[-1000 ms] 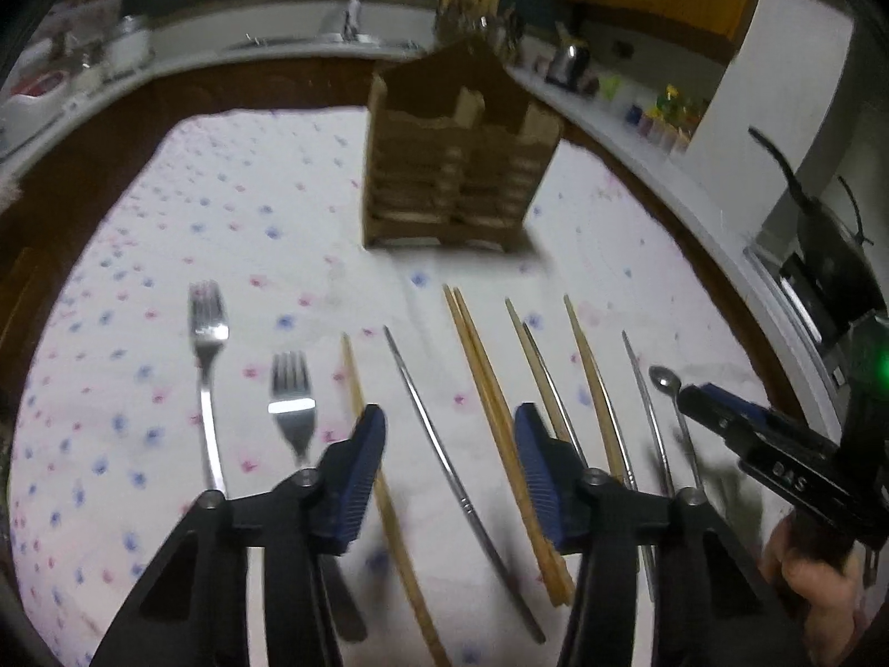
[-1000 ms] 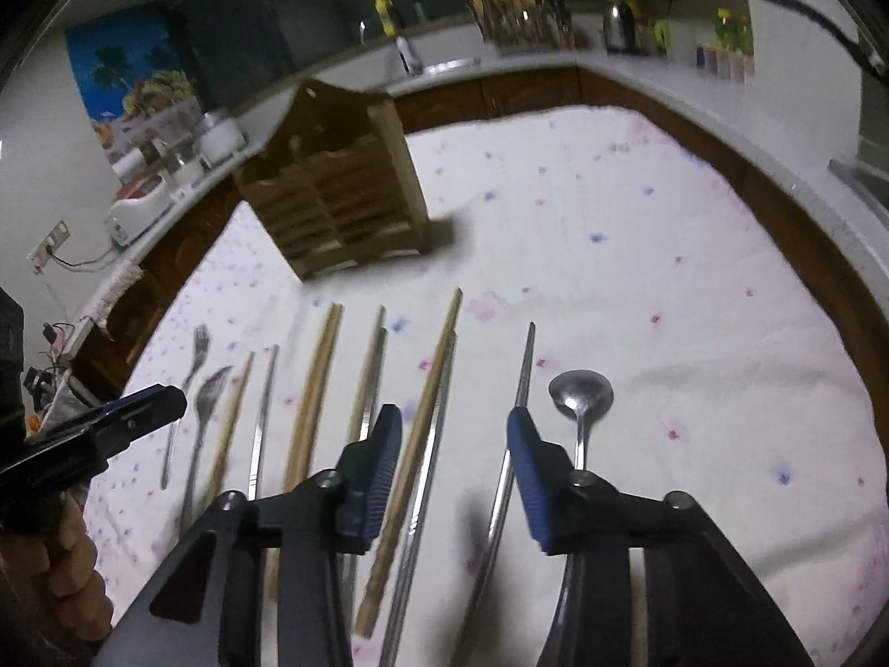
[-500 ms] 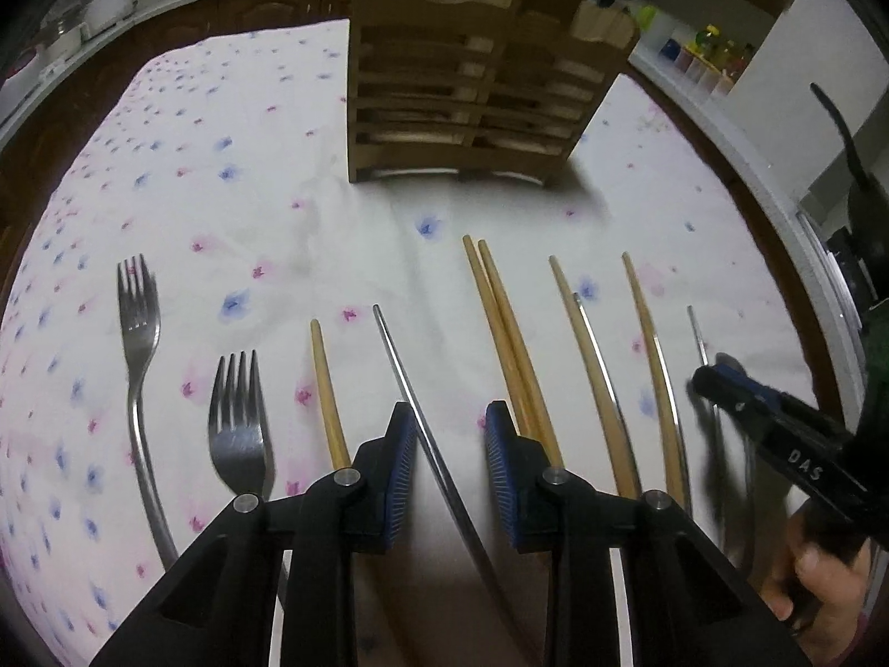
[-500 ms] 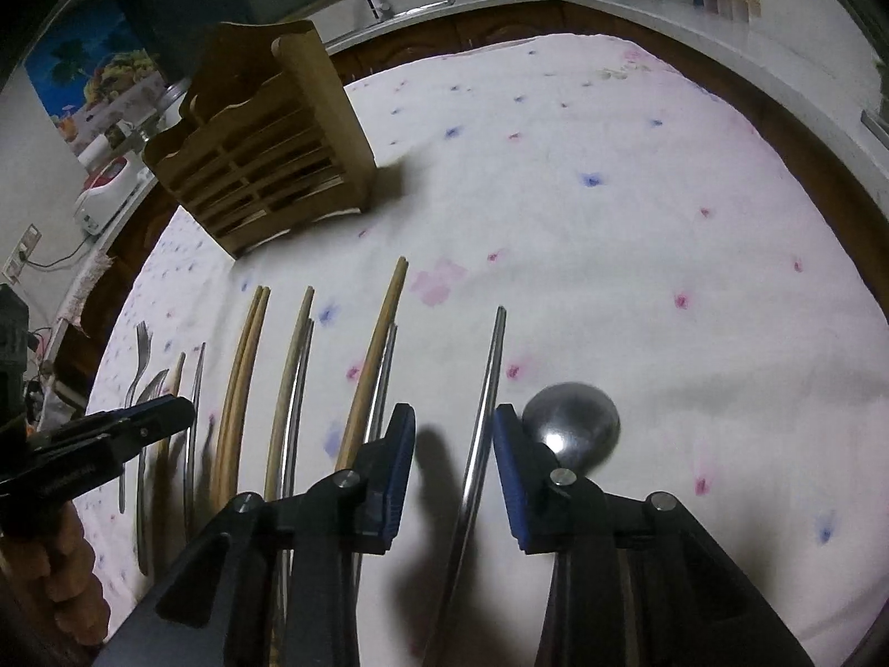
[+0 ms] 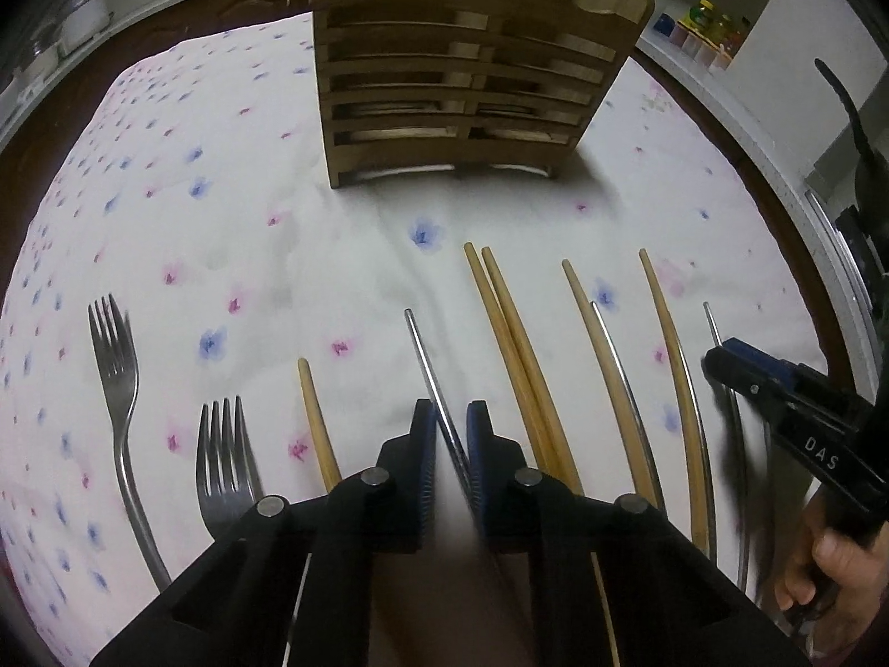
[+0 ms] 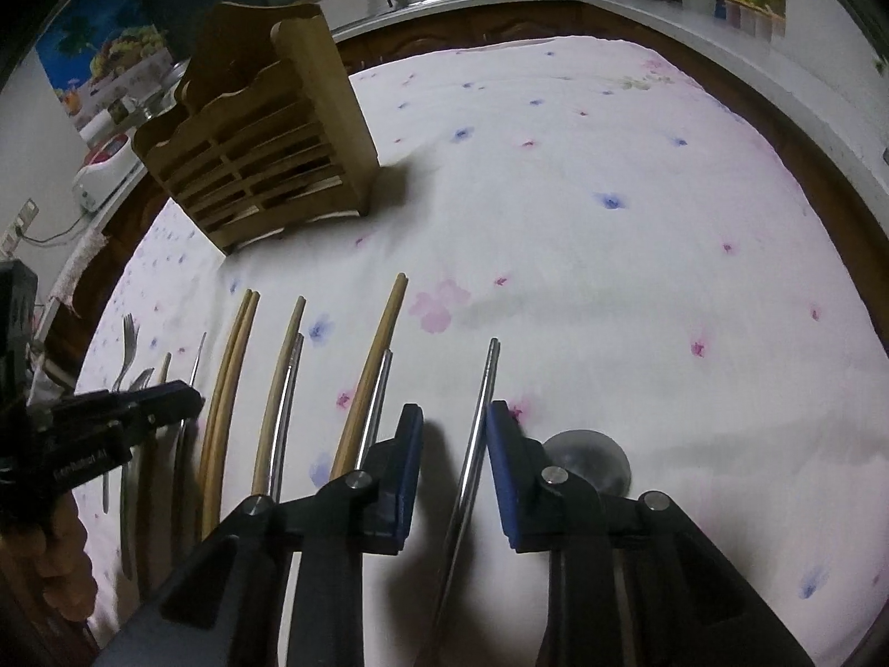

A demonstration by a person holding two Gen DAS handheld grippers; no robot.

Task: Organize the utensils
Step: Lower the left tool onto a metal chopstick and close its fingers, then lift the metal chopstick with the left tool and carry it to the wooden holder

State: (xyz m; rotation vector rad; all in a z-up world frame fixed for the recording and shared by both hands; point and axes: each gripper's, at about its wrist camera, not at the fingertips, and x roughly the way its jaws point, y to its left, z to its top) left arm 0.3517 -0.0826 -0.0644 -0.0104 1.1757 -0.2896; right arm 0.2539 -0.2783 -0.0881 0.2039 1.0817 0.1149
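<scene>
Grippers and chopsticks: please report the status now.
Left gripper nearly shut around a metal chopstick. Right gripper open, astride another metal chopstick. Holder ahead, path clear. Spoon beside right fingers.

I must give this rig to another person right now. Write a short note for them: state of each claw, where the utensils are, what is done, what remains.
Left claw: nearly shut around a metal chopstick on the cloth; whether it grips yet is unclear.
Right claw: open, straddling another metal chopstick, not gripping.
Utensils: two forks, wooden chopsticks, more metal chopsticks and a spoon lie in a row on the flowered cloth.
Wooden holder stands behind them; no utensil seen inside.
Done: nothing sorted.
Left: move all into the holder.
</scene>
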